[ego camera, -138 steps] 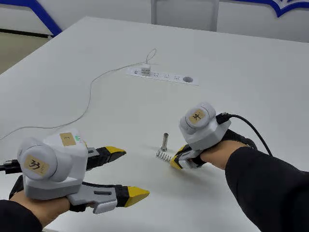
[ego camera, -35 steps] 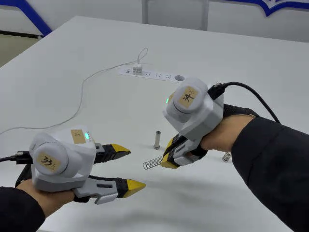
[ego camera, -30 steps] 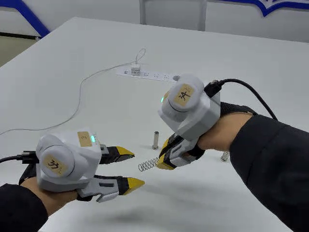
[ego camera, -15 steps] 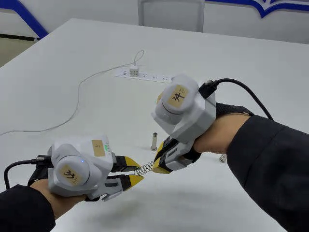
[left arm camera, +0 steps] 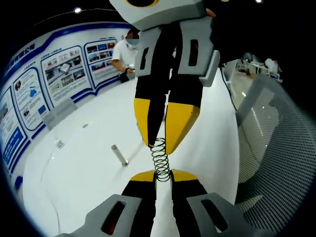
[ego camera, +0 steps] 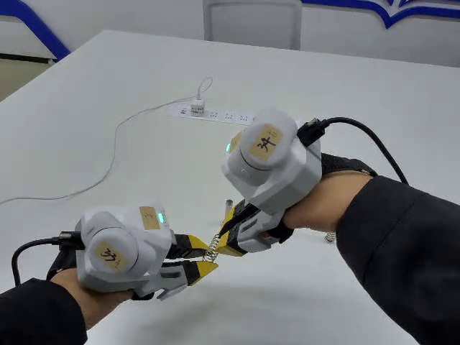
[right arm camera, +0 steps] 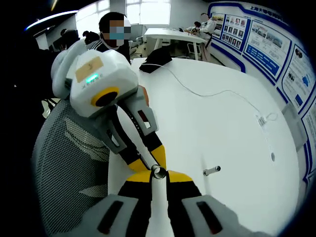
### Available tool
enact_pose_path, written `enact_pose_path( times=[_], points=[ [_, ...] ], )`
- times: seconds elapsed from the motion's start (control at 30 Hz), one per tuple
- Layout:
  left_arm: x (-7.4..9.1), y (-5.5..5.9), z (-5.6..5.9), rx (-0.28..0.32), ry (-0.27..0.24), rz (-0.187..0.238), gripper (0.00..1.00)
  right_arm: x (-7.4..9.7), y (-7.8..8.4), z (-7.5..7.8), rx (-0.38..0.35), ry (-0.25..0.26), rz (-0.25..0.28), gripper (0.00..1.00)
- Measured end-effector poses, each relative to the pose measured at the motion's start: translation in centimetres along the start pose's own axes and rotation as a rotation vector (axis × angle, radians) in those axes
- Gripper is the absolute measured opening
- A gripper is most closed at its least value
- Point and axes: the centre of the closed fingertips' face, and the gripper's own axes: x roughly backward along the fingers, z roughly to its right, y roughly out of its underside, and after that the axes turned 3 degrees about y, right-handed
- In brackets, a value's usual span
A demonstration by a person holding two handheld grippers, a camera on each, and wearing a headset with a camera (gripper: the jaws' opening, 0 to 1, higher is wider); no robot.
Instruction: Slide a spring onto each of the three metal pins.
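Left tongs (left arm camera: pixel 161 176) and right tongs (left arm camera: pixel 161 140) each clamp an end of the spring (left arm camera: pixel 160 159), likely steadying it for the pin (left arm camera: pixel 119 155).

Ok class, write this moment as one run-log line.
left gripper: shut on spring | right gripper: shut on spring | spring: held between both | pin: bare

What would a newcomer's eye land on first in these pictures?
A small spring held between the yellow tips of the left claw and the right claw, low in the head view. Nearby, a metal pin stands on the white table.
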Motion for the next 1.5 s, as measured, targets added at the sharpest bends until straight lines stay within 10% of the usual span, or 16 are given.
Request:
enact_pose_path(
  times=[0.4, 0.87, 1.5],
  points=[
    [0.4, -0.5, -0.6, 0.165, 0.002, 0.072, 0.10, 0.0, -1.3, 0.3, -0.004, 0.017, 0.077, 0.12],
    [0.3, -0.6, -0.7, 0.161, -0.004, 0.081, 0.12, 0.0, -1.6, 0.4, -0.015, 0.017, 0.096, 0.11],
    [1.8, -0.8, -1.6, 0.247, -0.036, 0.149, 0.45, 2.0, -1.1, 4.8, -0.089, 0.128, 0.119, 0.11]
  ],
)
